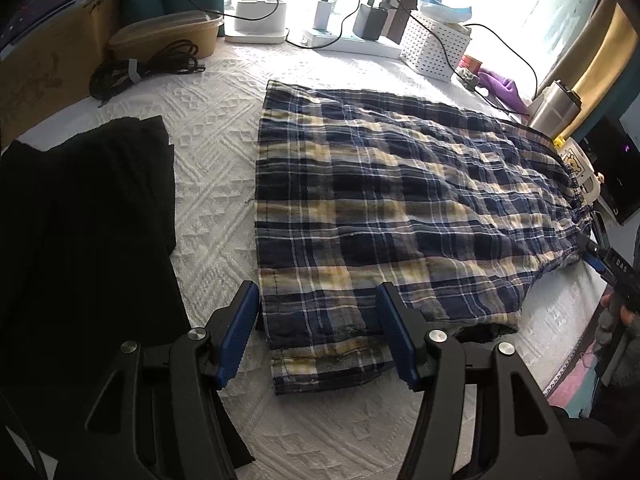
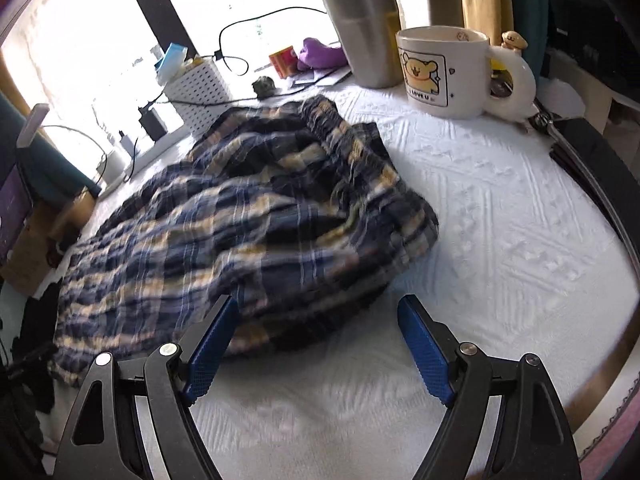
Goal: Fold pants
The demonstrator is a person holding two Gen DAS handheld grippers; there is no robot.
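— What is everything lying on?

— A table under a white textured cloth (image 1: 216, 184). The plaid pants (image 1: 384, 200) lie spread across its middle.

— And around the pants?

— Beside their hem end lies a black garment (image 1: 80, 240). Beyond that garment sits a coiled black cable (image 1: 140, 68), with a lidded tan bowl (image 1: 168, 36) just behind it. Past the pants, by the window, stands a white perforated basket (image 1: 434, 46), and next to it a white power strip (image 1: 352, 42) carrying chargers.

— And at the waistband end?

— A steel tumbler (image 2: 366, 32) and a white bear mug (image 2: 448, 72), both upright, near the waistband but apart from it.
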